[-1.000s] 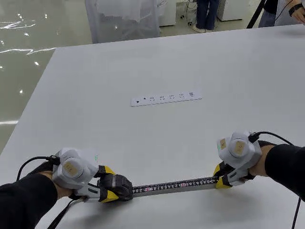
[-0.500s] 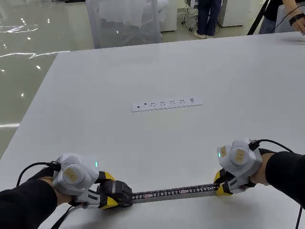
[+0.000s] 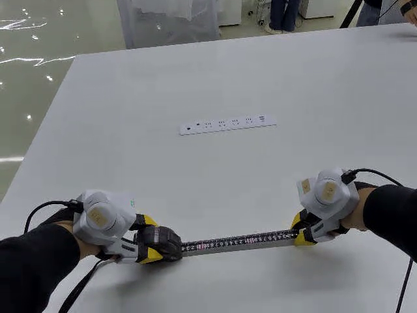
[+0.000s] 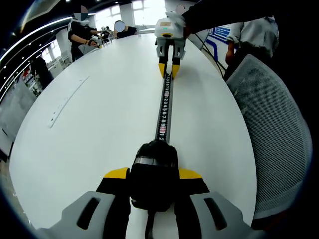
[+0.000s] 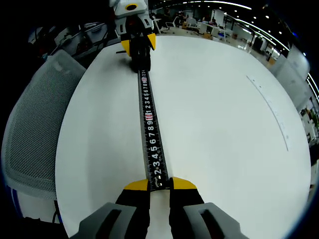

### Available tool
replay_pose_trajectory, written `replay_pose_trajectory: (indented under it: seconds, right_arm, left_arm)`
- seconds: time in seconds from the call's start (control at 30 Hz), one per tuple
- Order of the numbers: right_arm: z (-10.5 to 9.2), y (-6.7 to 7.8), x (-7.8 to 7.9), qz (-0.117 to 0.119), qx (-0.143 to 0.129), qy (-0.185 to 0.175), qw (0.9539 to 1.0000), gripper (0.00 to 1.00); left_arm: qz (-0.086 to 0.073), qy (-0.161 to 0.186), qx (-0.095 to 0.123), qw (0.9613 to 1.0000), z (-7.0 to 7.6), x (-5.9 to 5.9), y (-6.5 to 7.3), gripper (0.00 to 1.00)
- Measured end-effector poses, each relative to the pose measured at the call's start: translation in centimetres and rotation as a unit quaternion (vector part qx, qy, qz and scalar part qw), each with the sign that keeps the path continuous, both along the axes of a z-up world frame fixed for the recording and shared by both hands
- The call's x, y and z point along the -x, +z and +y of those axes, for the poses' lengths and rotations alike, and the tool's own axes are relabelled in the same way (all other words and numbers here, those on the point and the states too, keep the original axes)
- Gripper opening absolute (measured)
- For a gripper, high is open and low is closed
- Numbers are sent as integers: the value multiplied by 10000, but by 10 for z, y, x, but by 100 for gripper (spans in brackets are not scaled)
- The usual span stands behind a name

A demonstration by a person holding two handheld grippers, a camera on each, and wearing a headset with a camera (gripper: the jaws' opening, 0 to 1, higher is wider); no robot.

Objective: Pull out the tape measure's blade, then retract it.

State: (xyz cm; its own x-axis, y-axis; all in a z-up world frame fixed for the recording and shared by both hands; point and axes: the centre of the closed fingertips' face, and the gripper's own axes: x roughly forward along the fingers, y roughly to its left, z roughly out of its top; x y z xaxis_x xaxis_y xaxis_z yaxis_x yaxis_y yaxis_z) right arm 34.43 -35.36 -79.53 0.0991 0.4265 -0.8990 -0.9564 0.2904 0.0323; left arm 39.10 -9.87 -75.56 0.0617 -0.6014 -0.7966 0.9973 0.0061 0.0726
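1. Left hand-held gripper point(image 3: 151, 244): jaws clamped on the black tape case point(image 3: 164, 242), which sits at 7 o'clock on the white bench point(image 3: 228, 78) in the head view.
2. Right hand-held gripper point(image 3: 299, 232): jaws pinched together on the tip of the blade point(image 3: 238, 241), at 4 o'clock.
3. Blade: extended, running straight from case to right gripper, numbers facing up; whether it touches the bench cannot be told.
4. Socket strip point(image 3: 227, 124): flat on the bench at 12 o'clock from the blade, well apart.

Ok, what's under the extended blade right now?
Bare white table lies under the blade. The right gripper covers its tip, hiding what's beneath there.
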Motion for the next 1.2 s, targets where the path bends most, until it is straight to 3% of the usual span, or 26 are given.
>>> replay_pose_trajectory:
  seconds: [0.1, 0.17, 0.3, 0.6, 0.7, 0.77, 0.9, 1.03, 1.13, 1.2]
  right_arm:
    - [0, 0, 0, -22, 51, 96, 9999, 11]
    - [0, 0, -1, -9, 57, 114, 9999, 11]
    - [0, 0, -1, -29, 0, 175, 9998, 11]
    - [0, 0, 4, -60, -97, 126, 9999, 15]
    - [3, 1, 5, 20, -169, -47, 9998, 19]
    - [2, 0, 5, -117, -74, 71, 9999, 18]
    - [2, 2, 4, -109, -238, -355, 9990, 20]
    - [-6, 2, -2, -439, -332, -792, 9953, 30]
    - [-9, 4, 8, -422, -540, -1118, 9914, 40]
    - [-11, 3, 15, -272, -665, -1436, 9870, 44]
  left_arm:
    - [14, -5, 5, 10000, 0, -1, 0, 28]
    - [130, 69, -29, 9999, -1, -2, 0, 29]
    - [99, -142, -208, 9996, -2, -3, -1, 30]
    - [41, 13, -149, 9999, -1, -2, -1, 31]
    - [-8, 185, -69, 9998, 0, -4, 0, 33]
    - [51, 446, 55, 9990, 1, -7, 2, 36]
    - [130, 899, 267, 9955, 4, -14, 10, 49]
    - [248, 1078, 302, 9934, 14, -13, 10, 53]
    - [422, 1456, 541, 9870, 19, -10, 11, 65]
    - [381, 1547, 559, 9857, 24, -10, 12, 69]
